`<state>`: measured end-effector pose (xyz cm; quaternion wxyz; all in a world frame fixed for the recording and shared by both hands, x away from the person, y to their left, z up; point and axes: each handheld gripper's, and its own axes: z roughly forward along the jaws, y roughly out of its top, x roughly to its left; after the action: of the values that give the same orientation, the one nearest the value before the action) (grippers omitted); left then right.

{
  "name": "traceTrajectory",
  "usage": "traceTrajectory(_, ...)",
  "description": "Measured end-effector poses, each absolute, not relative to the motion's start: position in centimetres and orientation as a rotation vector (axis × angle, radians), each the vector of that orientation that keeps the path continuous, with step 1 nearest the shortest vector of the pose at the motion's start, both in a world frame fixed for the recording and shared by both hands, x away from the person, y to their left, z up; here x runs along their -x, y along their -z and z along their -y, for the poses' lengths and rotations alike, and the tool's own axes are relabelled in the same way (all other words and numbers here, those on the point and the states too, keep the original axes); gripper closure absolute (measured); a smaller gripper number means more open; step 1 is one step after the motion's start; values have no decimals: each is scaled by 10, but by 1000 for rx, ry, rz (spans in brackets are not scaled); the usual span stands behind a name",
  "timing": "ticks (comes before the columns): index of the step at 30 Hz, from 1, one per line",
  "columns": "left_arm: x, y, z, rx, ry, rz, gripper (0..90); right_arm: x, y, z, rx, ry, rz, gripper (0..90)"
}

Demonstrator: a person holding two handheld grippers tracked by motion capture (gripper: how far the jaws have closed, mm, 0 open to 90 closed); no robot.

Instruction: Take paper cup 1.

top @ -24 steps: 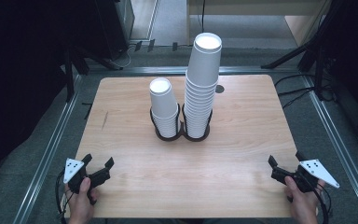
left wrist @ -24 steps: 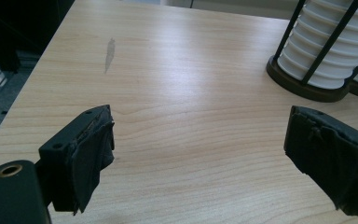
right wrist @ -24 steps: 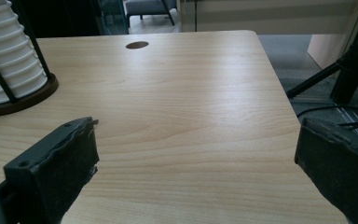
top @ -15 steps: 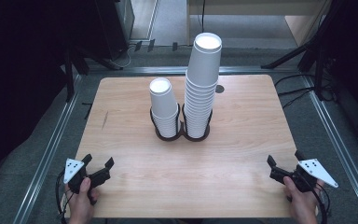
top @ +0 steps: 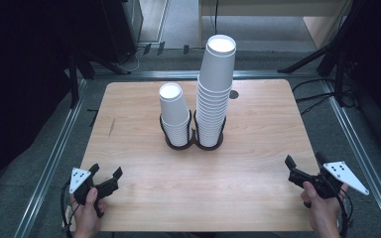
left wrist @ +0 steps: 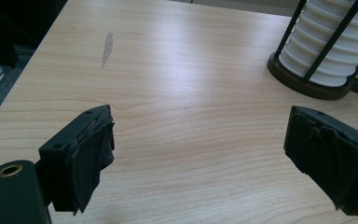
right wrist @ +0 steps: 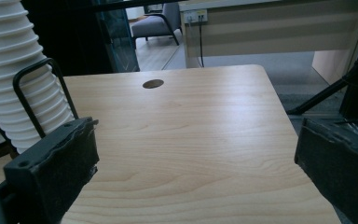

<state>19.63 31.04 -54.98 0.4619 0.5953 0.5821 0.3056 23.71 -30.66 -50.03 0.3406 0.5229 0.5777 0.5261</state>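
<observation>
Two stacks of white paper cups stand in a black wire holder (top: 193, 141) at the table's middle. The shorter stack (top: 174, 115) is on the left, the taller stack (top: 214, 94) on the right. My left gripper (top: 105, 173) rests low at the near left corner of the wooden table (top: 258, 129), open, with bare wood between its jaws. In the left gripper view the holder's base and the shorter stack (left wrist: 328, 51) show at the upper right. My right gripper (top: 305, 162) sits at the near right edge, open and empty. The right gripper view has the taller stack (right wrist: 21, 79) at its left.
A round cable hole (top: 233, 94) lies in the table behind the taller stack. Metal rails (top: 54, 158) run along both sides of the table. Dark stands and cables sit on the floor at the back.
</observation>
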Motion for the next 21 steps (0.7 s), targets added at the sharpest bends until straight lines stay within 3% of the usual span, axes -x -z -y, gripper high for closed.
traceTrajectory(21, -195, 550, -311, -1482, -708, -1381, 83, -253, 439, 256, -1243, -1376, -1569, 0)
